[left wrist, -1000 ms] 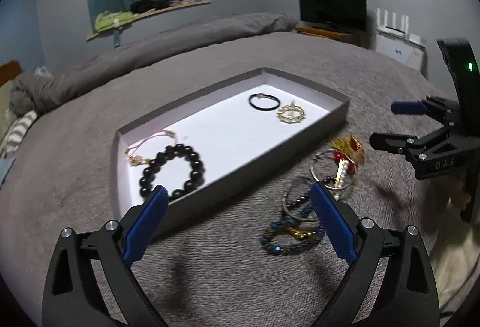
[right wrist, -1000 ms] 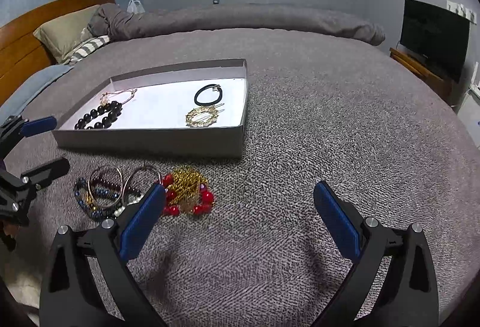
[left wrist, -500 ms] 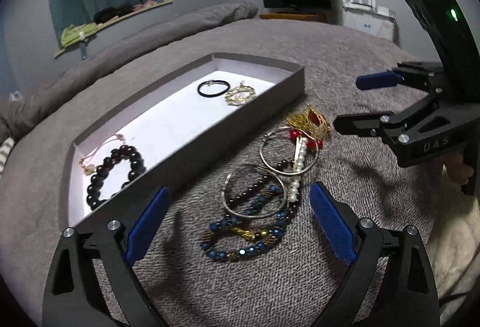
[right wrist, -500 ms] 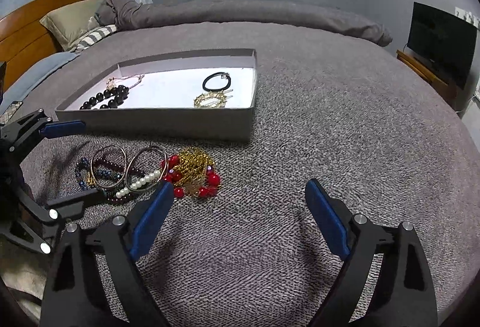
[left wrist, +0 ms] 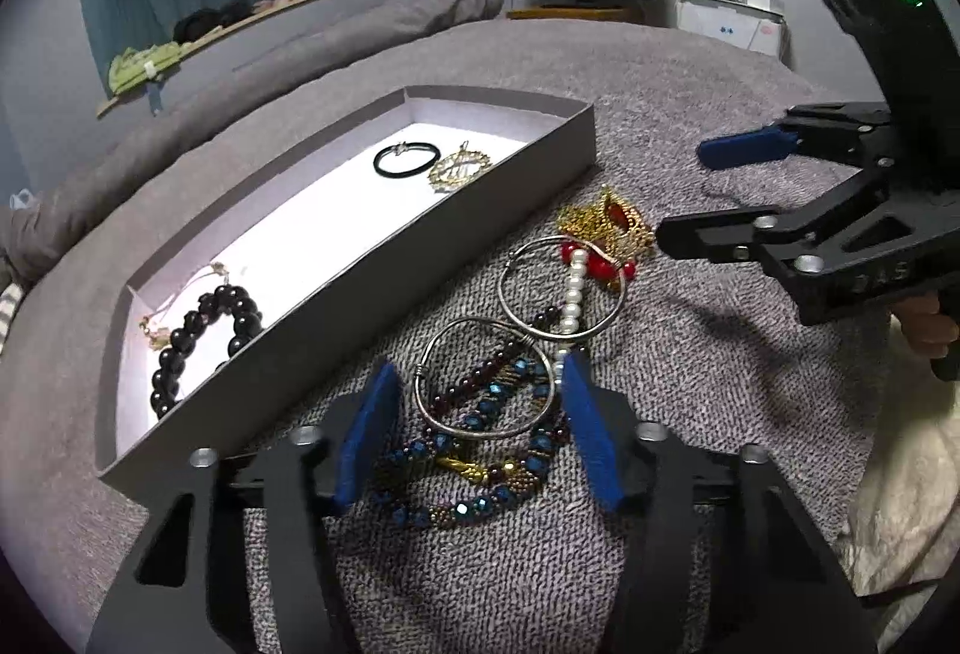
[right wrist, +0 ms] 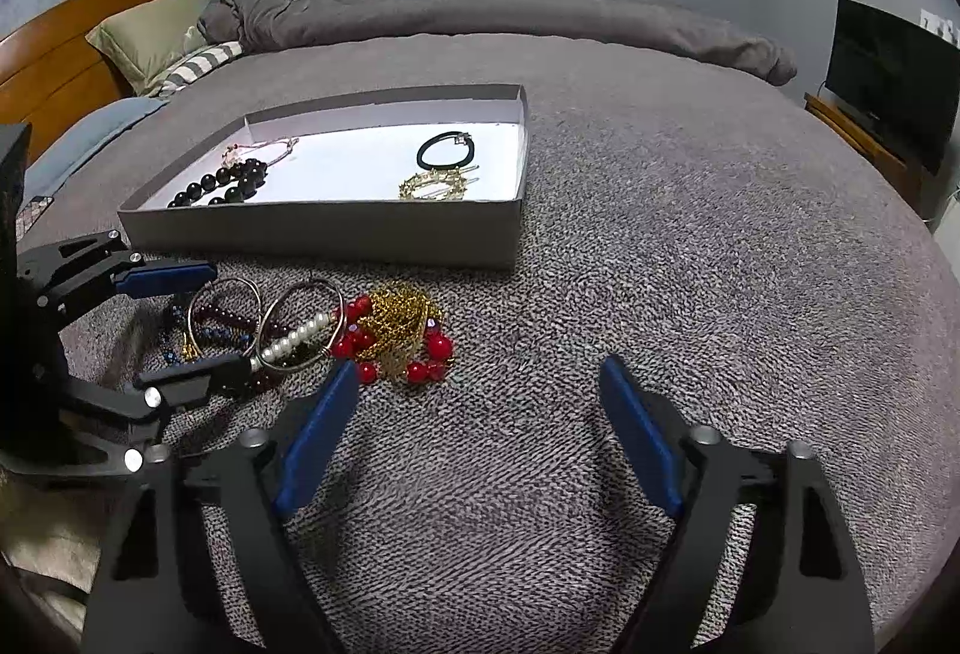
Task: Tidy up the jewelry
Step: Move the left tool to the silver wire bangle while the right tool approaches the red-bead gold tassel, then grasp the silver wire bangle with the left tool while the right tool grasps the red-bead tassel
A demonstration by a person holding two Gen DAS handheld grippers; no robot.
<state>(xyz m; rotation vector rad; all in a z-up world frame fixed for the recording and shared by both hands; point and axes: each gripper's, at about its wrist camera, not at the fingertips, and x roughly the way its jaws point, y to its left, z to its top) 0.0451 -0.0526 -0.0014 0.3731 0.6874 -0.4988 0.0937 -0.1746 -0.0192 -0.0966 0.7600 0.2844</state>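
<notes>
- The left tool (left wrist: 477, 384) is low over the bed (right wrist: 690, 264), its blue pads either side of a tangle of bracelets (left wrist: 480, 426); the jaws are closing with the bracelets between them, and the pads do not seem to press on anything yet, though the view there is crowded.
- The tangle holds a silver bangle (left wrist: 480, 378), dark red beads and a blue-and-gold beaded strand, all overlapping.
- A second silver bangle (left wrist: 561, 288) lies just beyond, crossed by a string of pearls (left wrist: 573, 288).
- A gold chain with red beads (right wrist: 399, 336) lies at the far end of the heap, touching the second bangle.
- The right tool (right wrist: 474, 438) is over bare blanket just beside the gold chain, jaws spread wide and closing, nothing between them.
- The grey box (right wrist: 324, 234) sits beyond the heap, its near wall close to the bangles but apart from them.
- Inside the box: a black bead bracelet (right wrist: 225, 183) and a thin pink cord at one end, a black hair tie (right wrist: 447, 150) and a gold piece (right wrist: 435, 186) at the other; the middle of its floor is free.
- To the right of the box and heap the blanket is open right up to the bed's edge.
</notes>
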